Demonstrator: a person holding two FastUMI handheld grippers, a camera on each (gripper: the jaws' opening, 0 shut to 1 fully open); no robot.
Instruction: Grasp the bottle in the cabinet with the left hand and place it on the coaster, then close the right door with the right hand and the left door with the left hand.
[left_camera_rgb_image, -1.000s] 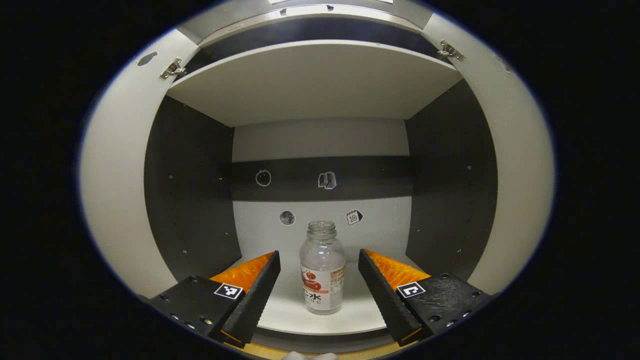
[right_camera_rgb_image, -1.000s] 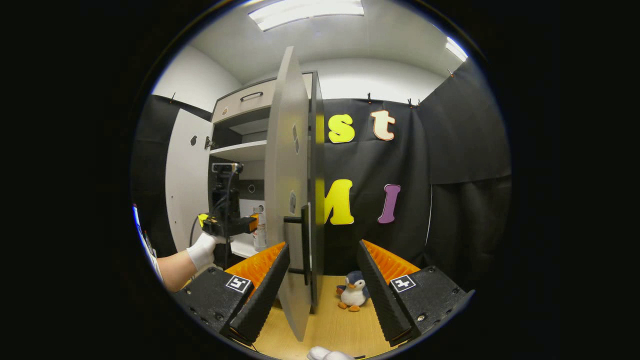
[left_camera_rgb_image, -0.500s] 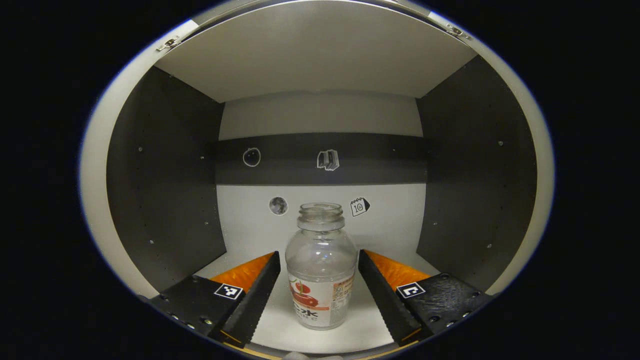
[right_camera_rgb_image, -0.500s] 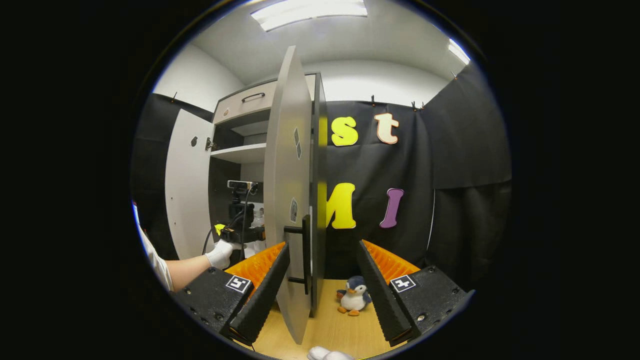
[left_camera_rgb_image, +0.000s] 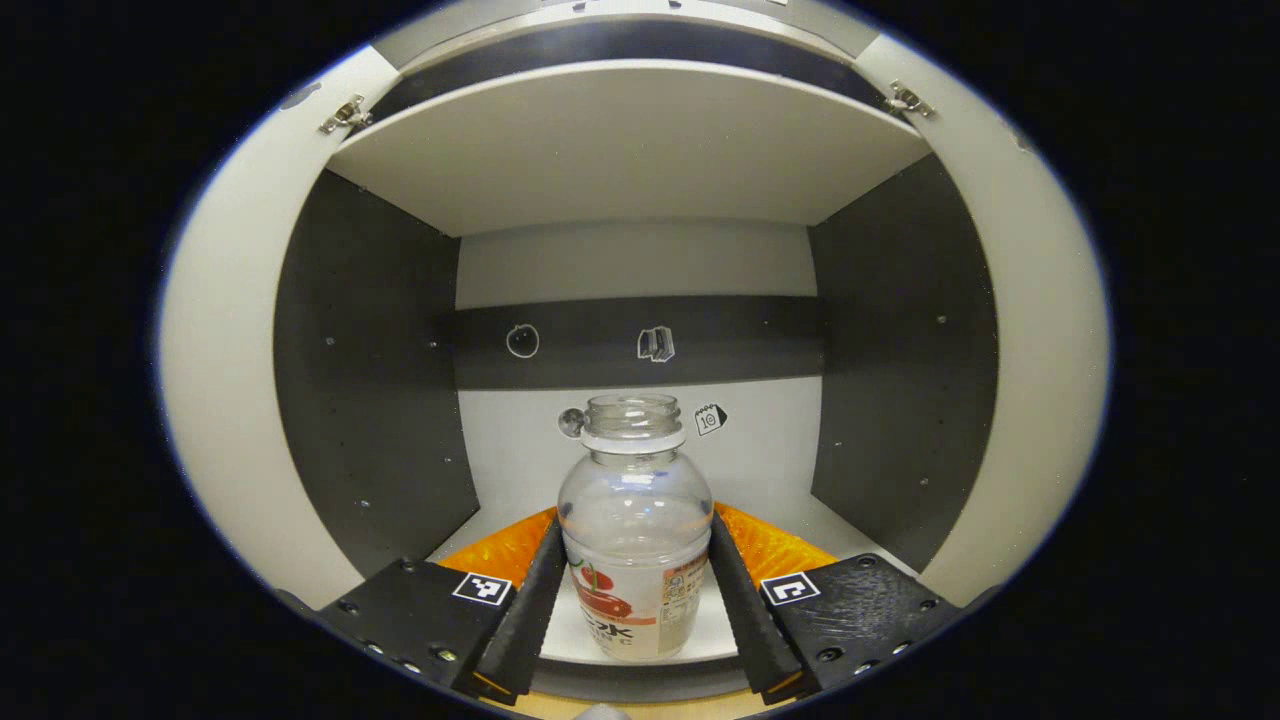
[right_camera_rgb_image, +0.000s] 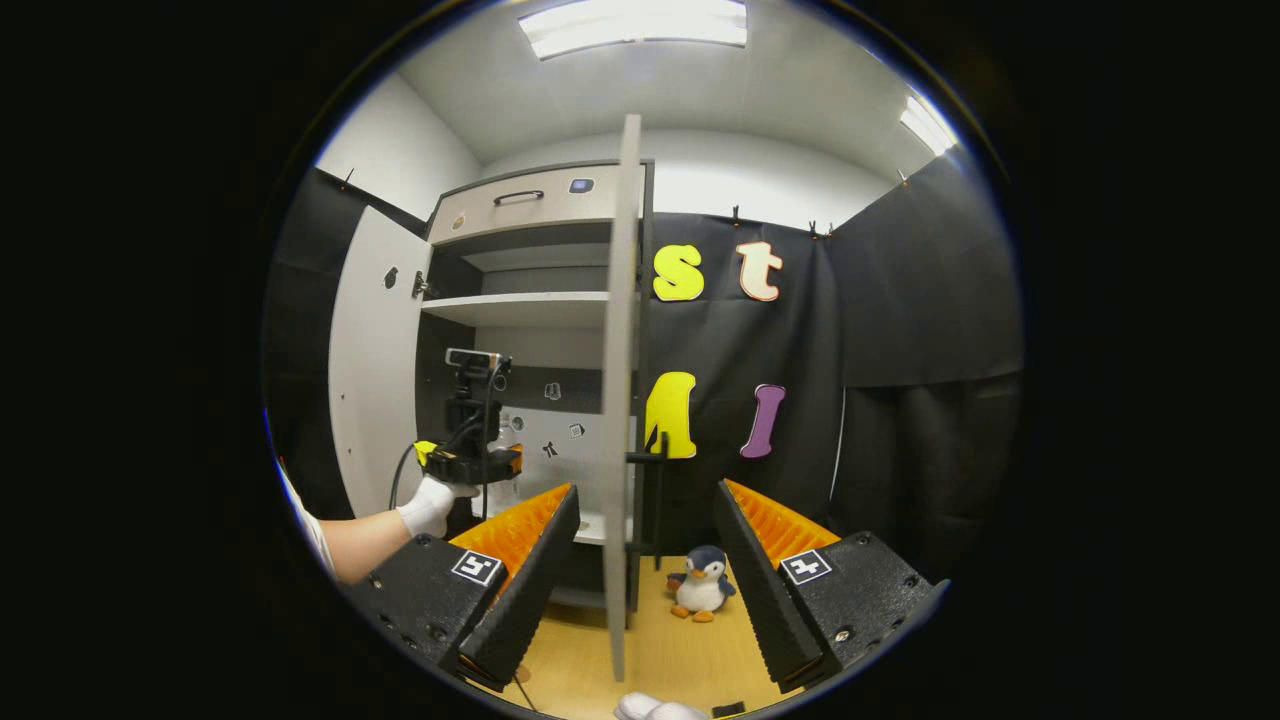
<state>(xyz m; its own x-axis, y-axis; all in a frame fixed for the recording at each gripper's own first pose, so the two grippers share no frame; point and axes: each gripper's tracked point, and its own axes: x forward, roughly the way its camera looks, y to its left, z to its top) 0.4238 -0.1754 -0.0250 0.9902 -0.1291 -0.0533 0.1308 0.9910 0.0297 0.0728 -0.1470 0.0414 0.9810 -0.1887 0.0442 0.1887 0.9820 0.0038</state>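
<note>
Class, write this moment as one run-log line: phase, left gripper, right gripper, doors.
phase: grasping | left gripper: shut on bottle, on cabinet shelf | right gripper: open, idle, facing right door | doors: both open

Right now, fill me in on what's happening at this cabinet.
A person is working with a gripper in each hand. The left gripper is shut on a clear, uncapped plastic bottle with a red-and-white label, which stands on the lower white shelf of the grey cabinet. Both grey cabinet doors are open. The right gripper waits open, facing the edge of the right door. A small plush penguin sits on the wooden floor beyond it.
</note>
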